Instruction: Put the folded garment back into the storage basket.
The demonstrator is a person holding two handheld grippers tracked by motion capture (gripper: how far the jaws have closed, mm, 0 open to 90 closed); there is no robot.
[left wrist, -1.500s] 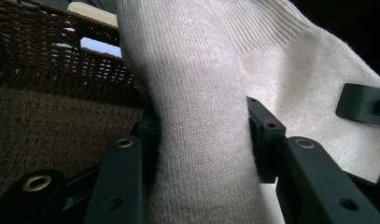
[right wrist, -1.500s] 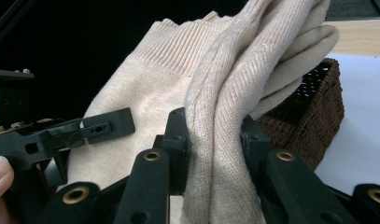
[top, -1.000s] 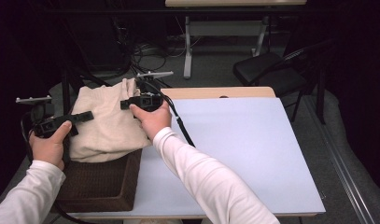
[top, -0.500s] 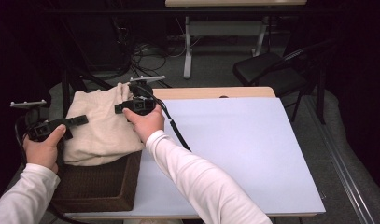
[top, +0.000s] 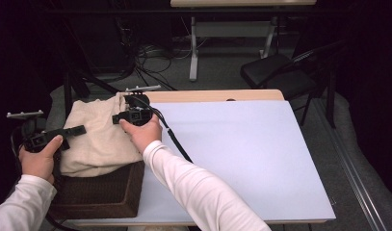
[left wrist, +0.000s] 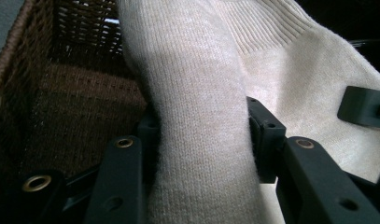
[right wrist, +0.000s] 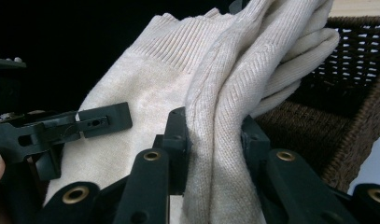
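A cream knitted sweater [top: 99, 142] hangs bunched over a brown wicker basket [top: 102, 197] at the table's left edge. My left gripper [top: 77, 130] is shut on a thick fold at the sweater's left side; in the left gripper view its jaws [left wrist: 201, 128] clamp that fold, with the sweater [left wrist: 290, 70] spreading beyond. My right gripper [top: 119, 118] is shut on the sweater's far right edge; in the right gripper view several ribbed folds [right wrist: 253, 70] are pinched between its jaws [right wrist: 211, 128]. The basket's inside [left wrist: 61, 93] lies just below.
A white table top [top: 241, 154] stretches to the right of the basket, with a wooden strip [top: 217, 95] along its far edge. Behind the table stand a black chair [top: 275, 72] and cables on the floor. The right gripper's cable [top: 176, 144] trails across the table.
Both hands have shifted left and a little lower, carrying the sweater with them over the basket. Both grips have stayed as they were.
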